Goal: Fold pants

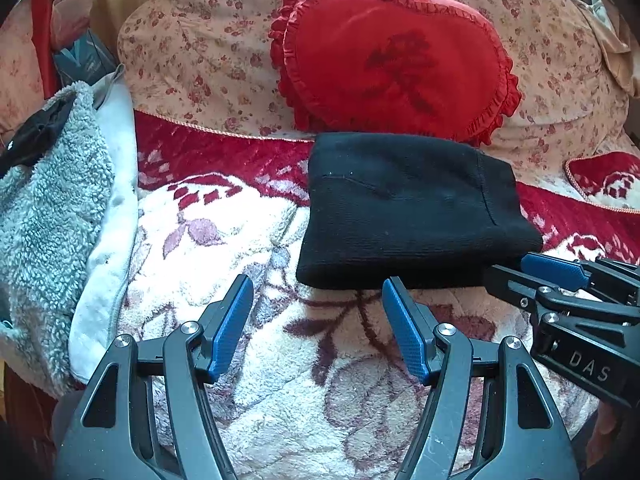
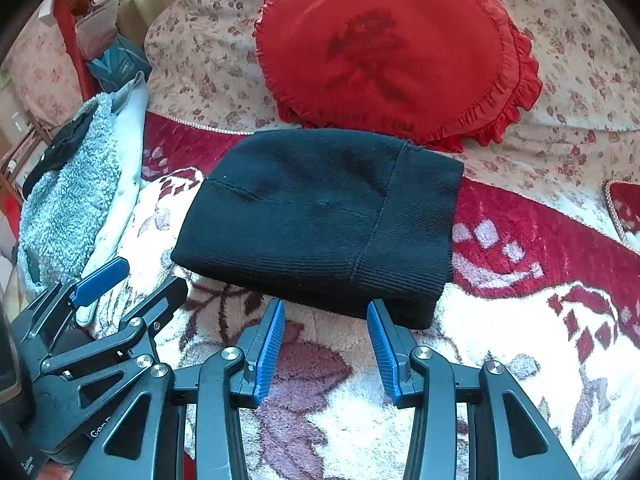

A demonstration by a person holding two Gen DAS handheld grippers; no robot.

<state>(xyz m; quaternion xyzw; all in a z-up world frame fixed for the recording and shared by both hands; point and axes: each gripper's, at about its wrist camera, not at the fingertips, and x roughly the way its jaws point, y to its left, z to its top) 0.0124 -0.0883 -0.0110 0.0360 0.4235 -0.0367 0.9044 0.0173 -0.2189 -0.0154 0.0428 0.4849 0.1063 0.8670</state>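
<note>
I am holding both grippers spread wide and gripping nothing. The pants (image 2: 320, 216) are lying folded into a compact black block on the blanket (image 2: 500, 340), long axis running left to right, straight ahead of my right gripper (image 2: 326, 312). My left gripper (image 1: 318, 288) is hovering nearby, facing the block's left end.

Red heart pillow (image 2: 384, 52): top edge cut off by the upper frame in the right wrist view; lettering along its lower rim too blurred to read. Black pants (image 1: 404, 208): lower right corner hidden behind the right gripper (image 1: 520, 270). Grey fleece (image 1: 48, 208): cut off at the left frame edge.
</note>
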